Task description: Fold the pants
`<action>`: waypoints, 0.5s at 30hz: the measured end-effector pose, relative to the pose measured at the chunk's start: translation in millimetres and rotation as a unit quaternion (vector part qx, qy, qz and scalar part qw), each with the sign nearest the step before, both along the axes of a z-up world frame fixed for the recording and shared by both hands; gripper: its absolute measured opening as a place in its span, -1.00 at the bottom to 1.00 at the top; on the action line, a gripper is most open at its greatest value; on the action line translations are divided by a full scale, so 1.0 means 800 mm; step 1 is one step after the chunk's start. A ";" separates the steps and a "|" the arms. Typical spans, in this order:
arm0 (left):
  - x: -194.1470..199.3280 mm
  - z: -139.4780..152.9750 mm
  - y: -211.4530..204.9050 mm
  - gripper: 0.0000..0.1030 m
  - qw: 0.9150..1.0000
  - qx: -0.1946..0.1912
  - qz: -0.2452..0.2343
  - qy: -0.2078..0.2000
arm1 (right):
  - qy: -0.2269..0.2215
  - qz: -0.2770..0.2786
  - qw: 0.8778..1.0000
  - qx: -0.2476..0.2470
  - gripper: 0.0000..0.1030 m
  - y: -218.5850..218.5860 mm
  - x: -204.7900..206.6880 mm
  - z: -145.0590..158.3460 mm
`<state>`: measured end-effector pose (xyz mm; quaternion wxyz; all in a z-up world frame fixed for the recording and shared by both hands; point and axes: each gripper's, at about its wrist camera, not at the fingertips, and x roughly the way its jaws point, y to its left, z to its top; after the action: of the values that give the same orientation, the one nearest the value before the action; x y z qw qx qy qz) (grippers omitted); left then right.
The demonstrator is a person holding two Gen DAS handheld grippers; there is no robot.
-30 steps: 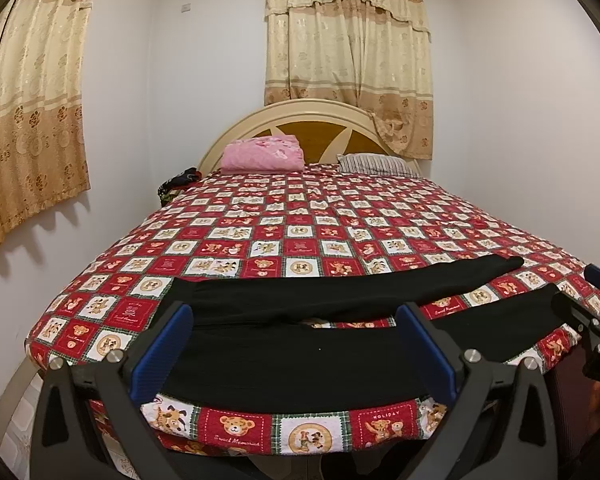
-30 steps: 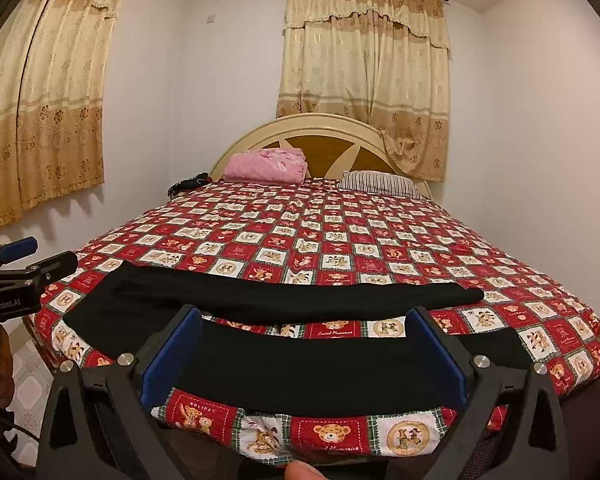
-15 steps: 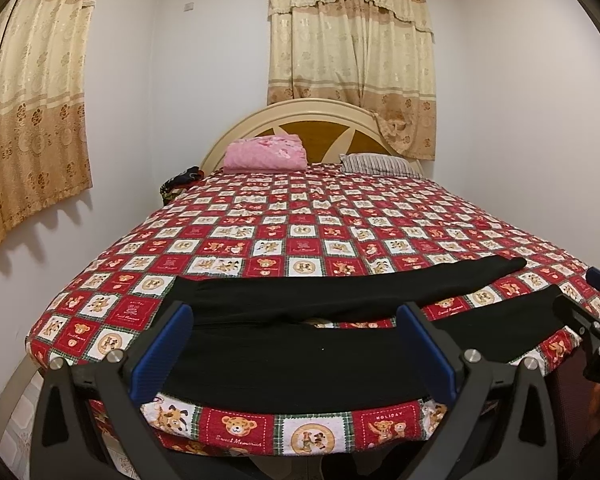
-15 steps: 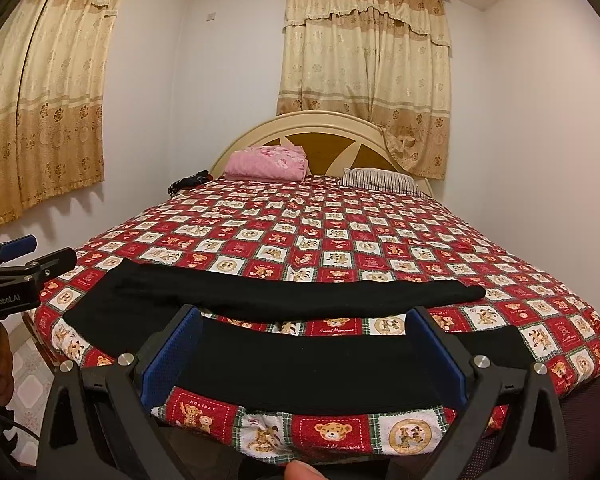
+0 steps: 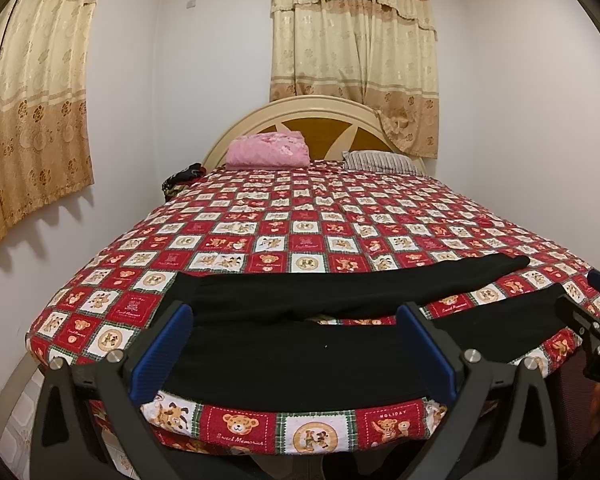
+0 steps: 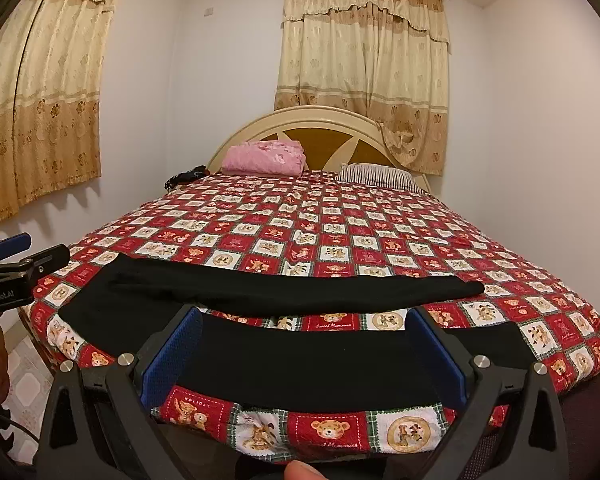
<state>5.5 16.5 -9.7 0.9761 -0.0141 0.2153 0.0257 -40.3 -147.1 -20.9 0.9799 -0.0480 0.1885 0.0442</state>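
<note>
Nothing has visibly shifted since the earlier frames: both grippers hang at the foot of the bed (image 5: 340, 216), fingers spread wide and holding nothing. From left to right, the left gripper (image 5: 296, 344) shows two blue textured pads on black frames, then one pair of black pants (image 5: 300, 356) lies flat across the near edge of the quilt, two soft legs pointing right and slightly apart. Farther right is the right gripper (image 6: 306, 350), likewise blue-padded; two pillows, one pink (image 6: 262, 157), one striped (image 6: 374, 174), rest by the curved headboard

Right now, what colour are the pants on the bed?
Plain black pants, clearest in the right wrist view.
</note>
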 end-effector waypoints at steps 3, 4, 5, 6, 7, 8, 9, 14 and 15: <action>0.002 -0.002 0.001 1.00 1.000 -0.001 0.000 0.003 | 0.002 -0.001 1.000 0.000 0.98 0.000 0.002 -0.002; 0.002 -0.003 0.000 1.00 1.000 -0.001 0.001 0.003 | 0.003 -0.002 1.000 -0.001 0.98 0.001 0.002 -0.003; 0.003 -0.004 0.000 1.00 1.000 -0.001 0.001 0.005 | 0.004 -0.002 1.000 -0.001 0.98 0.001 0.002 -0.003; 0.003 -0.005 0.001 1.00 1.000 -0.002 0.001 0.005 | 0.005 -0.002 1.000 -0.001 0.98 0.002 0.003 -0.004; 0.004 -0.006 0.000 1.00 1.000 -0.002 0.002 0.006 | 0.006 -0.002 1.000 -0.001 0.98 0.002 0.004 -0.005; 0.005 -0.008 0.001 1.00 1.000 -0.001 0.005 0.006 | 0.007 -0.003 1.000 -0.002 0.98 0.001 0.004 -0.006; 0.007 -0.010 0.001 1.00 1.000 -0.001 0.008 0.008 | 0.008 -0.004 1.000 -0.002 0.98 0.001 0.006 -0.009; 0.042 -0.036 0.023 1.00 0.999 0.000 0.016 0.037 | 0.025 -0.006 1.000 0.005 0.98 -0.003 0.023 -0.029; 0.054 -0.041 0.033 1.00 0.999 0.006 0.024 0.043 | 0.035 -0.008 0.999 0.008 0.98 -0.006 0.031 -0.037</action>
<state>49.1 43.0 -42.9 0.9651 -0.0124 0.2568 0.0506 -15.1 -152.0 -50.5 0.9733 -0.0368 0.2229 0.0397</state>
